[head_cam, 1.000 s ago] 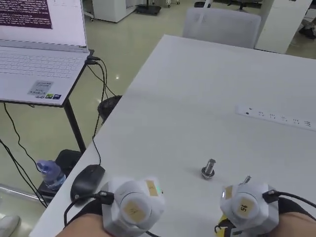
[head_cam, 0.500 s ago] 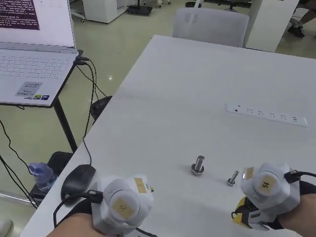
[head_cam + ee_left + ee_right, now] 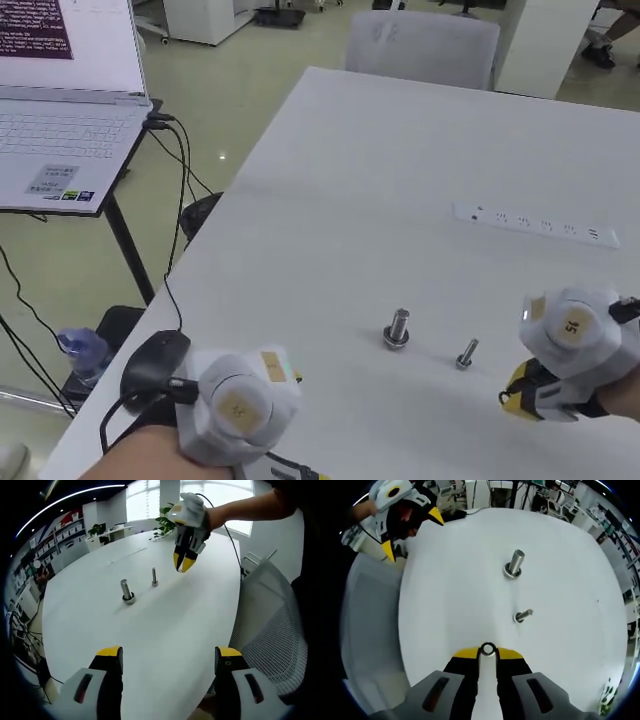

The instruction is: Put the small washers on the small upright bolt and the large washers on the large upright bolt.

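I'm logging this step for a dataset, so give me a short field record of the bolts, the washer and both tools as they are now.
large bolt: upright on the table
small bolt: upright, right of the large bolt in the head view, apart from it
washer: pinched at the tips of the right tool; size unclear
right tool: shut on the washer, held over the table to the right of the small bolt
left tool: open, empty, near the table's edge

My head camera looks down over the table [image 3: 400, 180]. The left gripper view skims low across it; the right gripper view tilts downward. All share the large bolt [image 3: 397, 328] and the small bolt [image 3: 466, 353].
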